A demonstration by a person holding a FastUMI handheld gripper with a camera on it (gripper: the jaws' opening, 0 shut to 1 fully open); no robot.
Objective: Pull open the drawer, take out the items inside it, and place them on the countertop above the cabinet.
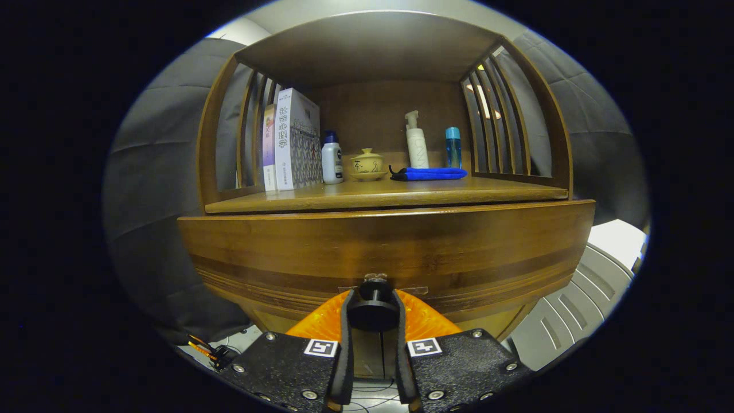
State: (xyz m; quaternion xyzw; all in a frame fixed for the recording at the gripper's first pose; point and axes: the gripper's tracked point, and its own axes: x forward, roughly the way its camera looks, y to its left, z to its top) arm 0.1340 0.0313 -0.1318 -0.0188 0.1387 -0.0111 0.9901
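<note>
My gripper [373, 314] is clamped on the knob [373, 312], drawer [387, 252] dead ahead at twelve o'clock, so I pull straight back toward six.

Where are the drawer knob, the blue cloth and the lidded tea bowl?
drawer knob [373, 312]: gripper view, round black face, gripped between the jaws.
blue cloth [430, 173]: gripper view, middle of its folded top.
lidded tea bowl [367, 163]: gripper view, side of the yellow bowl.
</note>
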